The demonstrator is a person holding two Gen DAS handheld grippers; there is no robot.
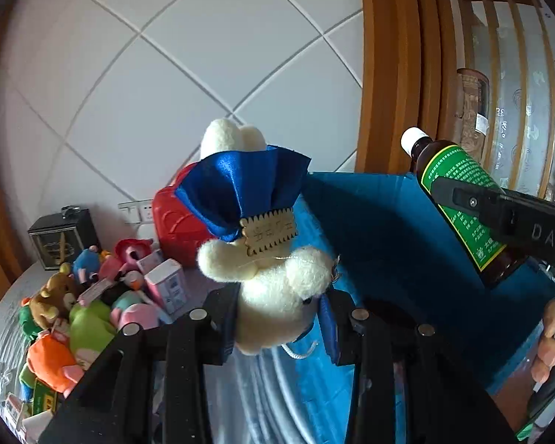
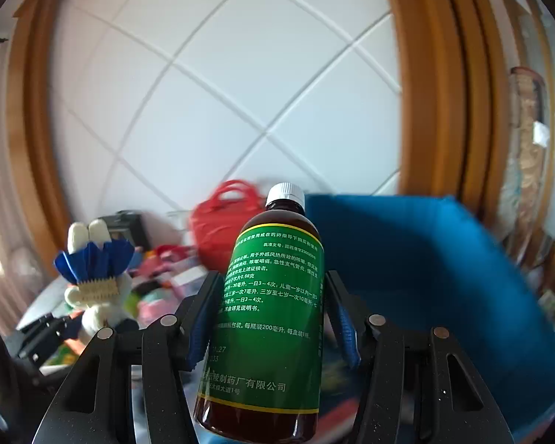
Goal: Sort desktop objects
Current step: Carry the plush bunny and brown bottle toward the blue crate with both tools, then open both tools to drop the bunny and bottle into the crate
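Observation:
My left gripper (image 1: 279,323) is shut on a white plush rabbit (image 1: 277,288), held up in the air. The rabbit wears a blue satin ruffle and a wooden biscuit-shaped tag. In the right wrist view the same rabbit (image 2: 96,296) shows at the lower left. My right gripper (image 2: 272,296) is shut on a brown medicine bottle (image 2: 273,333) with a green label and a white cap, which stands upright between the blue pads. That bottle (image 1: 458,199) appears at the right of the left wrist view. Both objects hang in front of an open blue box (image 1: 370,222).
A heap of small plush toys and pink cartons (image 1: 92,296) covers the table at the left. A red basket (image 1: 174,229) and a black box (image 1: 63,236) stand by the tiled wall. A wooden door frame (image 1: 388,74) rises at the right. A person's hand (image 1: 549,351) grips the right handle.

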